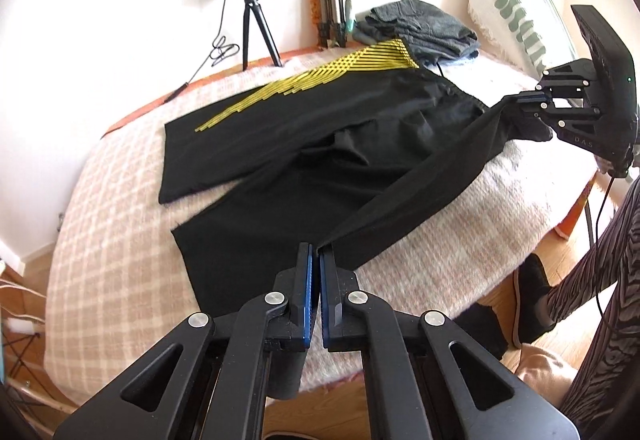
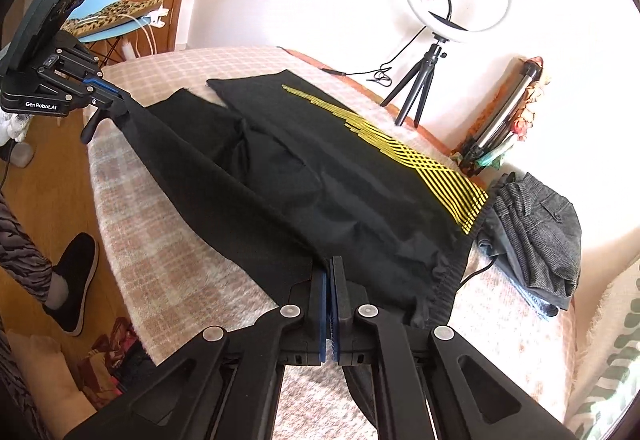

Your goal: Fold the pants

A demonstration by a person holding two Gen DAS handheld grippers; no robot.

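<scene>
Your left tongs (image 1: 315, 252) pinch the near leg's hem and your right tongs (image 2: 329, 267) pinch the waistband corner, stretching the black pants' (image 1: 320, 143) near edge taut between them, the rest lying beyond on the bed (image 1: 120, 240).

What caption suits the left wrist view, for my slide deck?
Left gripper and right gripper pinch one edge of black pants on the bed.
</scene>
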